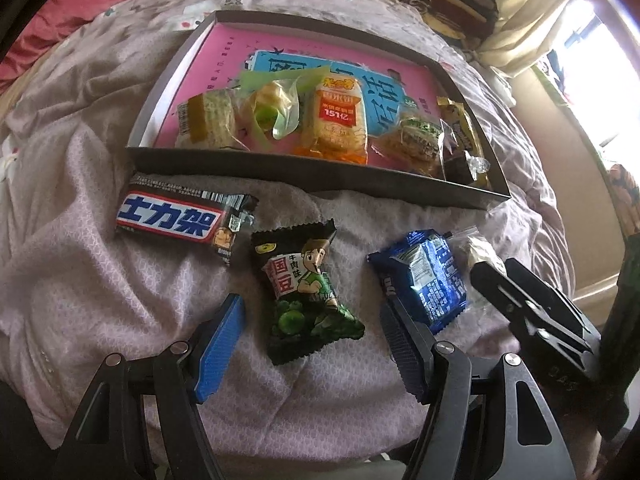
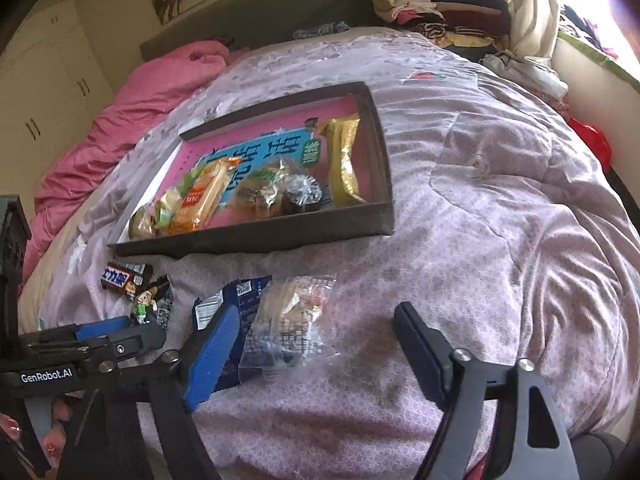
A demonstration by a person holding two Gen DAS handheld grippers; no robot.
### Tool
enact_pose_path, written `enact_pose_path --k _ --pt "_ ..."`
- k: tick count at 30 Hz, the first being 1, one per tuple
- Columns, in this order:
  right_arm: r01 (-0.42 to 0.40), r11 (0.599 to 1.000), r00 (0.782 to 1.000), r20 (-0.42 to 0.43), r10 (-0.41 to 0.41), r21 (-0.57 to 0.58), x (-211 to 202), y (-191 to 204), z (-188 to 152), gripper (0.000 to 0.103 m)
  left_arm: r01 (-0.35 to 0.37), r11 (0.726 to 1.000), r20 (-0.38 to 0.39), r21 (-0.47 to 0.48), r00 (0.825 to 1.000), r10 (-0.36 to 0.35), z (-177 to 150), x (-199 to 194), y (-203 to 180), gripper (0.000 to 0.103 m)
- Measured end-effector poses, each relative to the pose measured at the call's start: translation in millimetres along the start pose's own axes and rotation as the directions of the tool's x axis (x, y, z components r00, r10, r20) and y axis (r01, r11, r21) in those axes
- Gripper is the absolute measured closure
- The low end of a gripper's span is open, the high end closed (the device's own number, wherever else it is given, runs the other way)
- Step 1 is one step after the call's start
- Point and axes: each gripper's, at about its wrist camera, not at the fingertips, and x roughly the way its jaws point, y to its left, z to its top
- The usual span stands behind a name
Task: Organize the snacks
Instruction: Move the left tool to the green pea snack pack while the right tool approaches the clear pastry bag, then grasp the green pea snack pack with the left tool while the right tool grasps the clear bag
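A shallow dark box with a pink floor lies on the lilac quilt and holds several wrapped snacks; it also shows in the right wrist view. In front of it lie a Snickers bar, a green bean packet, a blue packet and a clear packet. My left gripper is open, its fingers on either side of the green bean packet. My right gripper is open, low over the clear packet. The Snickers bar and blue packet show in the right wrist view too.
A pink duvet lies at the far left of the bed. Folded clothes are stacked at the head. A window and curtain are on the right. The right gripper's body sits close beside the left one.
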Motion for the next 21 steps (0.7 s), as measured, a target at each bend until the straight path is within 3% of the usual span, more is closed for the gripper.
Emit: enact_pose_path --k 6,11,14,18,21 --pt "0.020 0.999 0.999 -0.034 -0.021 -0.025 12 3 0 0.045 -0.010 1.000 0.005 0.006 1.000 0.010 4 6 -2 0.033" --pt "0.018 0.999 0.999 -0.050 -0.020 -0.042 18 3 0 0.052 -0.026 1.000 -0.003 -0.013 1.000 0.026 4 15 0 0.045" --pt "0.020 0.998 0.998 -0.051 -0.023 -0.066 22 6 2 0.054 -0.033 0.999 -0.004 -0.014 0.999 0.033 5 19 -1 0.046" --pt "-0.011 0.999 0.998 -0.055 0.009 -0.051 24 4 4 0.062 -0.030 0.999 0.000 -0.016 1.000 0.030 6 21 -2 0.046" --pt "-0.028 0.999 0.999 -0.048 0.026 -0.043 19 2 3 0.063 -0.035 0.999 0.001 -0.024 0.999 0.036 7 23 -1 0.052"
